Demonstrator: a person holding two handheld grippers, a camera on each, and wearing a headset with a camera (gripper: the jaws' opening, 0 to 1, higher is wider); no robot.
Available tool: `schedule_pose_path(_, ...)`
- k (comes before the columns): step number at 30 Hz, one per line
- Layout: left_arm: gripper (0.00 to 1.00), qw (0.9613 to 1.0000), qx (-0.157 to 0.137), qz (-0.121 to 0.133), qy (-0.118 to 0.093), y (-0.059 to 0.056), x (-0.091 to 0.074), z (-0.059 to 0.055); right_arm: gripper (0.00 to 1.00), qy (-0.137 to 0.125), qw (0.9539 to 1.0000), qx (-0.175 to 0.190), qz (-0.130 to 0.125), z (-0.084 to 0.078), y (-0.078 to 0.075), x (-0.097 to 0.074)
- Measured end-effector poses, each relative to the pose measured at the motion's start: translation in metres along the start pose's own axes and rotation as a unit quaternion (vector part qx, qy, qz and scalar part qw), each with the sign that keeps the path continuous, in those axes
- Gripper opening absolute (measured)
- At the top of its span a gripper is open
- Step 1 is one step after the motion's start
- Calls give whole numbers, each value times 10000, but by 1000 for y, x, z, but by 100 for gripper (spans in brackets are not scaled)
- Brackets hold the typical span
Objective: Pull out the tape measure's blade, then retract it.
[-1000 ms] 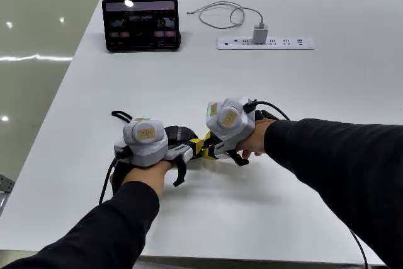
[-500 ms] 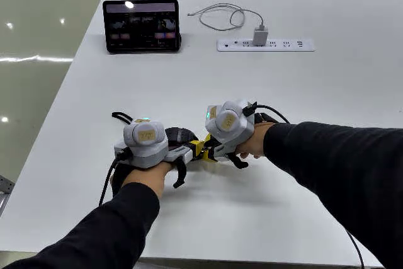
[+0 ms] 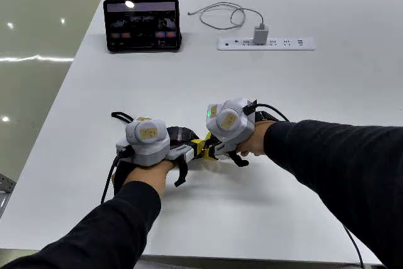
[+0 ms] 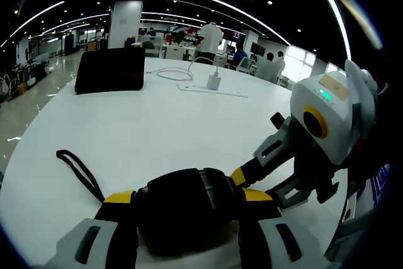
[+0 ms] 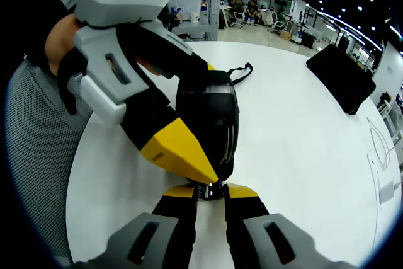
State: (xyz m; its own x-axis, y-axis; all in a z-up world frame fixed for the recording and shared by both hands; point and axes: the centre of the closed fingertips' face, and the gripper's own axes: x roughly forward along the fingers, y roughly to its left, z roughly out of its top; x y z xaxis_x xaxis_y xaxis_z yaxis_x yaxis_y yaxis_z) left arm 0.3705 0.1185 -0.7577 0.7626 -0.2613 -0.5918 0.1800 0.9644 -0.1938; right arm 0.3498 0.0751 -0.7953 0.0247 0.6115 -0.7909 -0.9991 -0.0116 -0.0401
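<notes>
The black tape measure [image 4: 189, 212] lies on the white table [image 3: 208, 86], and my left gripper [image 4: 189, 197] is shut on its case, one yellow-tipped jaw on each side. Its black wrist strap [image 4: 79, 171] trails off to the left. My right gripper [image 5: 211, 191] faces the case [image 5: 211, 121] from the other side, shut on the blade's end hook [image 5: 211, 186] right at the case mouth. No length of blade shows between hook and case. In the head view the left gripper [image 3: 186, 146] and right gripper [image 3: 208, 150] meet tip to tip beside the tape measure [image 3: 179, 135].
A dark tablet [image 3: 141, 24] stands at the back left. A white power strip [image 3: 266, 43] with a plugged charger [image 3: 260, 33] and looped cable lies at the back. The table's left edge [image 3: 60, 102] drops to a glossy floor. People stand far off [image 4: 211, 39].
</notes>
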Motion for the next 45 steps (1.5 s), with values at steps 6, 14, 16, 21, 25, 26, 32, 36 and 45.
schedule_pose_path(6, 61, 10000, 8, 17, -43, -1, 0, 0, 13, 15, 10000, -17, -14, 0, -1, 0)
schedule_pose_path(14, 61, 9993, 344, 37, -125, -1, -1, 4, 13, 29, 10000, 13, -35, 0, 0, -1)
schedule_pose_path(16, 61, 9994, 325, 49, -83, -1, -1, 3, 13, 32, 10000, 34, -33, 0, 0, -1)
schedule_pose_path(21, 66, 9997, 219, 124, 40, 4, -2, -1, 13, 6, 10000, 84, -48, 2, 0, -4)
schedule_pose_path(25, 72, 9997, 120, 207, 82, 9, -4, -4, 15, -17, 9999, 133, -68, 3, 0, -6)
schedule_pose_path(26, 73, 9995, -22, 237, 216, 10, -5, -9, 16, -23, 9998, 167, -71, 4, 0, -6)
schedule_pose_path(32, 86, 9997, -8, 250, 37, 13, -7, -2, 25, -57, 9995, 293, -59, 5, 2, -9)
schedule_pose_path(36, 97, 9996, 10, 275, -27, 17, -9, 2, 31, -73, 9993, 375, 3, 6, 7, -12)
schedule_pose_path(45, 100, 9999, 106, -53, 25, 15, -13, 1, 44, -203, 9966, 799, -20, 3, 8, -25)
